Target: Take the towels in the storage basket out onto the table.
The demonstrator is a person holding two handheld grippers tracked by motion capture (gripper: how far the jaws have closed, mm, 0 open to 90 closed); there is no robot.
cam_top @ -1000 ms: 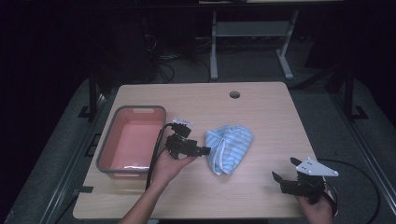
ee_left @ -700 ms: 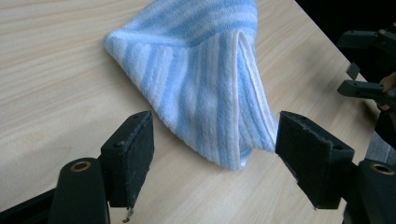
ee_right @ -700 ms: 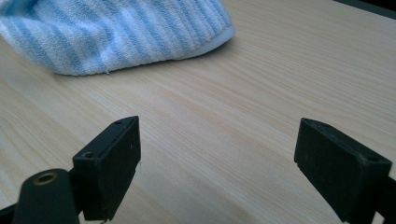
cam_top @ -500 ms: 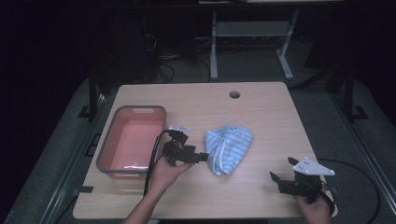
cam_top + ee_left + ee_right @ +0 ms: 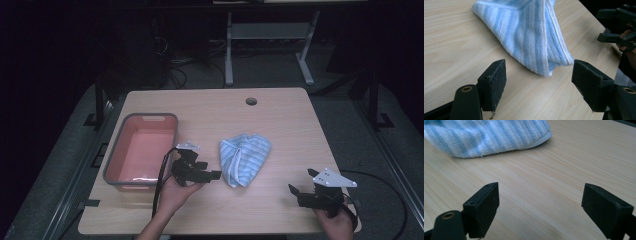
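A blue-and-white striped towel lies bunched in the middle of the wooden table. My left gripper sits just left of its near corner, open, with its tips close to the cloth but apart from it. Seen from the left gripper view, the towel has its folded corner pointing toward the gap between the jaws of the left gripper, ahead of the pads. My right gripper rests open near the front right edge. Through the right gripper view, the right gripper holds nothing, and the towel lies farther off.
A grey tub with a pink inside stands at the left of the table, right behind my left hand. A round cable hole is at the table's back. Cables trail from both grippers over the front edge.
My left hand has moved toward the front of the table and a little down, bringing the gripper low beside the towel's near corner. The right gripper and the towel have stayed put.
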